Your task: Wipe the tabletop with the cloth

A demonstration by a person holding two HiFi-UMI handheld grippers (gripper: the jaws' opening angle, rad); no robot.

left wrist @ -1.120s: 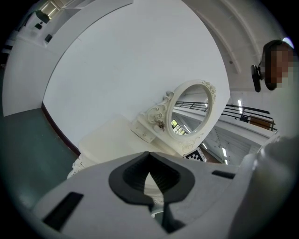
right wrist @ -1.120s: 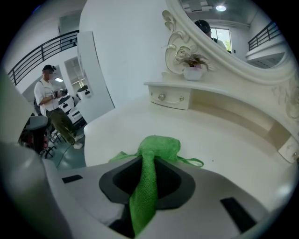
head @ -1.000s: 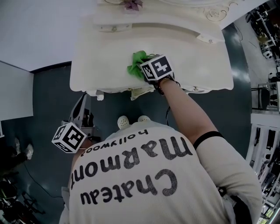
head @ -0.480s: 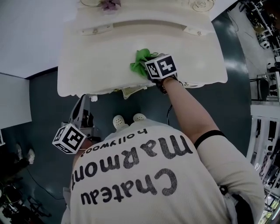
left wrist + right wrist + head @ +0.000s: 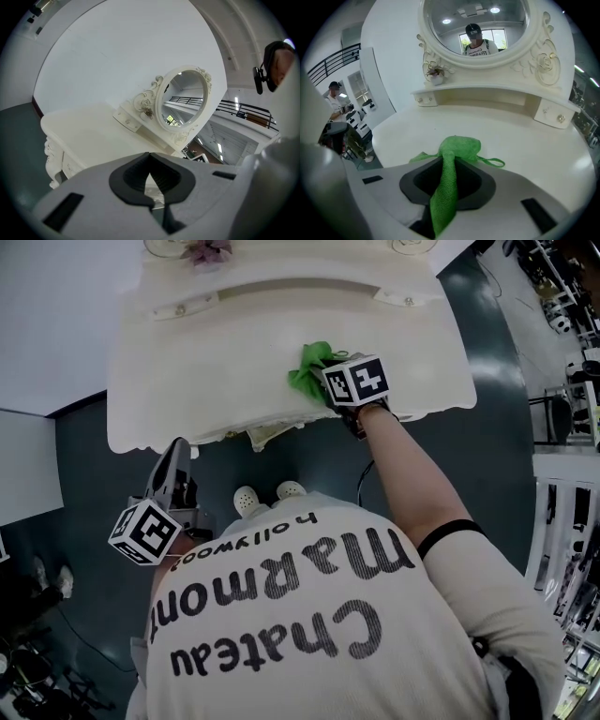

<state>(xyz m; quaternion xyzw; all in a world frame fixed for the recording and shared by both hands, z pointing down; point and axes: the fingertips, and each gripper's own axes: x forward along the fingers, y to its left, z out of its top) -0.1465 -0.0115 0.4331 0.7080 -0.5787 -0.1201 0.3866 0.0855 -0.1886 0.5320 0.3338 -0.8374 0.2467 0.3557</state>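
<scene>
A green cloth (image 5: pixel 312 367) lies bunched on the cream dressing tabletop (image 5: pixel 216 371), near its front edge and right of centre. My right gripper (image 5: pixel 339 382) rests over it, shut on the cloth. In the right gripper view a strip of the cloth (image 5: pixel 449 168) runs back between the dark pads (image 5: pixel 473 187), and the rest is heaped on the tabletop (image 5: pixel 520 136) just ahead. My left gripper (image 5: pixel 173 465) hangs low beside the person, off the table's front left. Its jaws (image 5: pixel 151 180) are shut with nothing in them.
An oval mirror (image 5: pixel 480 23) in a carved frame stands at the back of the table, above a raised shelf with small drawers (image 5: pixel 555 117). A small flower ornament (image 5: pixel 436 72) sits on the shelf at the left. Dark floor (image 5: pixel 84 456) surrounds the table; shelving stands at the right.
The right gripper has slid the green cloth to the right along the front part of the tabletop. The left gripper has stayed low at the person's side.
</scene>
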